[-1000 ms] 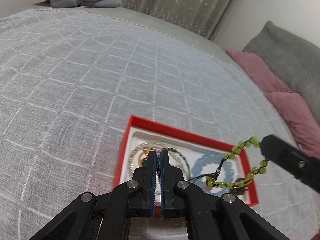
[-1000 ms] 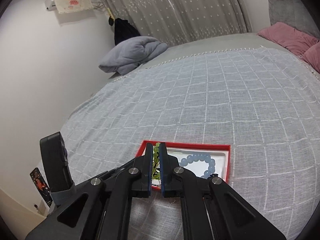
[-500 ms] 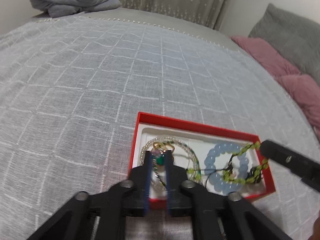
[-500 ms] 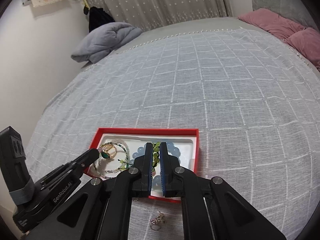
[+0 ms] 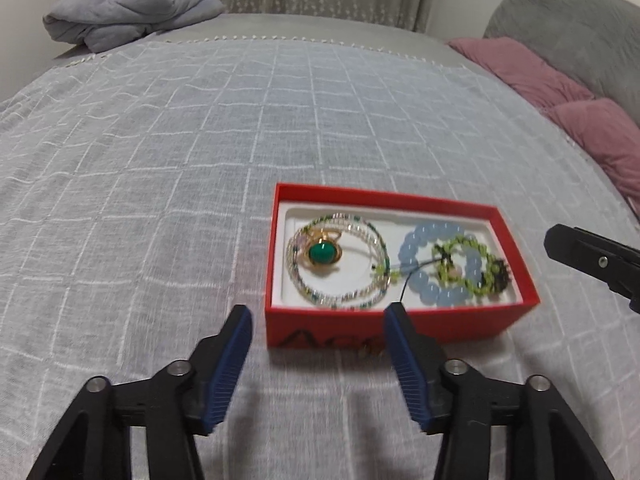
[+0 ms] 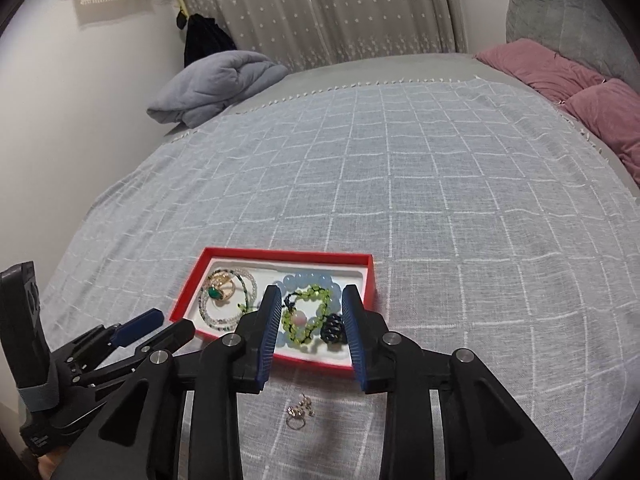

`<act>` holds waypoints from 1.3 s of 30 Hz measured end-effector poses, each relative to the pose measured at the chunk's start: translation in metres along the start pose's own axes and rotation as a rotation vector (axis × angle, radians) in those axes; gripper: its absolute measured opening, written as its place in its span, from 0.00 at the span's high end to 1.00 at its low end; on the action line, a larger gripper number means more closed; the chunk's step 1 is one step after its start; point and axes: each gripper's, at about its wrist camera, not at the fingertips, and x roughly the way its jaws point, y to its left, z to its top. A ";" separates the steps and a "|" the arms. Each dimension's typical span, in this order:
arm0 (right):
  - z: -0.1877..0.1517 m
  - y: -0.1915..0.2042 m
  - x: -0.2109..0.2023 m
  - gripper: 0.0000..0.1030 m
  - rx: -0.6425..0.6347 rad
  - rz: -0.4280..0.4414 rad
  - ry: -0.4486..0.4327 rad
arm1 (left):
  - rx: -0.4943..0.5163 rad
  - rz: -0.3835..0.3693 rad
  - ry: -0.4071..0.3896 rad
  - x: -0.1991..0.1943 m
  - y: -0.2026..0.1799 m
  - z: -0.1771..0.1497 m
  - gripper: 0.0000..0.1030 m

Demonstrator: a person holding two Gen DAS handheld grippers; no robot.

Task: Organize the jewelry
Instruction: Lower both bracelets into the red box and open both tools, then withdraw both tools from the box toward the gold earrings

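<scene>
A red box lies on the white checked bedspread. In it are a gold ring with a green stone, a clear beaded necklace, a blue bead bracelet and a green bead bracelet with a dark tassel. My left gripper hangs just before the box's near wall, jaws opening, nothing between them. My right gripper hovers over the box's right half, jaws opening. The green bracelet shows between its pads, untouched.
Small metal earrings and a ring lie on the bedspread in front of the box. A folded grey blanket sits at the far left. Pink pillows and a grey cushion line the right side.
Both grippers have gone from shut to open and drawn back from the box. The green bracelet, stretched in the air between them before, now lies in the box on the blue bracelet.
</scene>
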 end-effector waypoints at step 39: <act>-0.116 0.017 0.018 0.42 -0.218 -0.104 0.243 | 0.082 0.129 0.205 0.014 0.023 -0.071 0.16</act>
